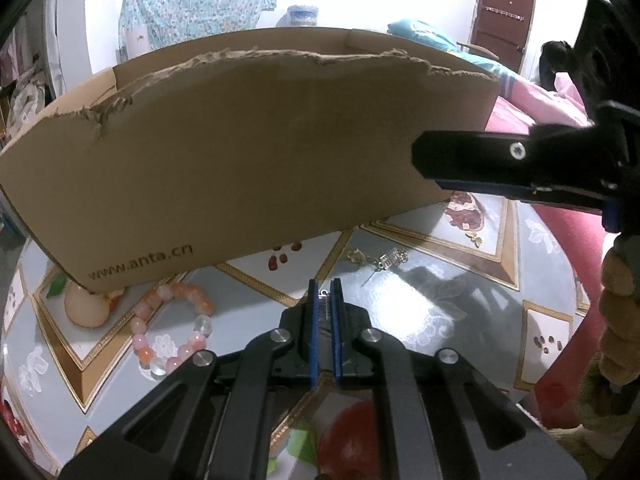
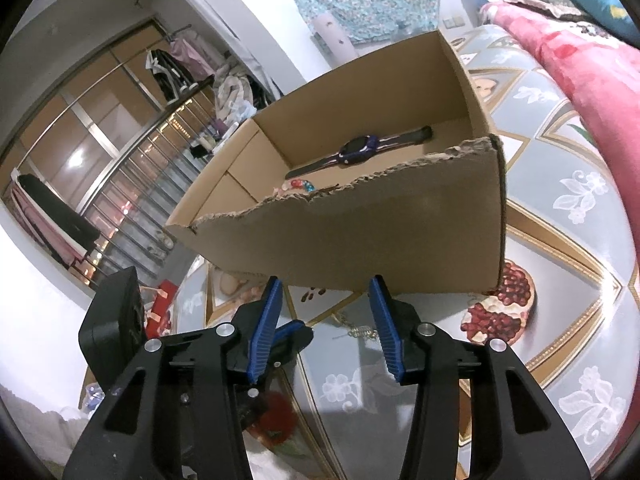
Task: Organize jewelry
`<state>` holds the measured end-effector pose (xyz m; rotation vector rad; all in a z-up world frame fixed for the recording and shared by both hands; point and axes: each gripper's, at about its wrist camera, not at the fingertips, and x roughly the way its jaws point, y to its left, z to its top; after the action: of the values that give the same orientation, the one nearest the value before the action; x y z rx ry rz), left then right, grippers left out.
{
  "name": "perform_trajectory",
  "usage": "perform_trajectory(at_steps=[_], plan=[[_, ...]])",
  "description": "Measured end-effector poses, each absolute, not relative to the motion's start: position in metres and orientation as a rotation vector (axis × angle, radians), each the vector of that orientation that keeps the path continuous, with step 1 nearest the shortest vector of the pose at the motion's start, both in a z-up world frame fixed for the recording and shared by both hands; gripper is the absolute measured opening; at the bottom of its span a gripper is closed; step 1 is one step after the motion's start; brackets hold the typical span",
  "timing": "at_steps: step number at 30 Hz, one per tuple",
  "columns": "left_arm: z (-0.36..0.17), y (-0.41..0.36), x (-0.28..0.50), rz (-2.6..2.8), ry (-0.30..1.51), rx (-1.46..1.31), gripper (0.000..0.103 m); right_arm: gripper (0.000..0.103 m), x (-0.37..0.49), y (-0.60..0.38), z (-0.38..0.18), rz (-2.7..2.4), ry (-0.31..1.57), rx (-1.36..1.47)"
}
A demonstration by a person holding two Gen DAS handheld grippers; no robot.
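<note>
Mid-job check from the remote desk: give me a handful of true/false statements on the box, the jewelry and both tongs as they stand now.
1. The left tongs are shut on a small silver spring-like trinket. True.
2. The right tongs are clamped on the box wall. False: they are open and hold nothing.
3. A dark blue wristwatch lies inside the torn brown cardboard box. True.
4. The pink and clear bead bracelet is inside the box. False: it lies on the patterned tablecloth, beside the box.
5. Gold and silver pieces lie on the cloth ahead of the left tongs. True.
</note>
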<state>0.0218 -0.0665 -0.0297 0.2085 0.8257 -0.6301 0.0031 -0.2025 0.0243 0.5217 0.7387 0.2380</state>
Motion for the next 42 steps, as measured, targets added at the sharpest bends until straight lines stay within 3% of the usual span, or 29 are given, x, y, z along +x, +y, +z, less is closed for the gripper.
perform_trajectory(at_steps=[42], plan=[[-0.025,-0.058,0.027,-0.636,0.817,0.278,0.006,0.045,-0.023,-0.22,0.006,0.214,0.787,0.557]])
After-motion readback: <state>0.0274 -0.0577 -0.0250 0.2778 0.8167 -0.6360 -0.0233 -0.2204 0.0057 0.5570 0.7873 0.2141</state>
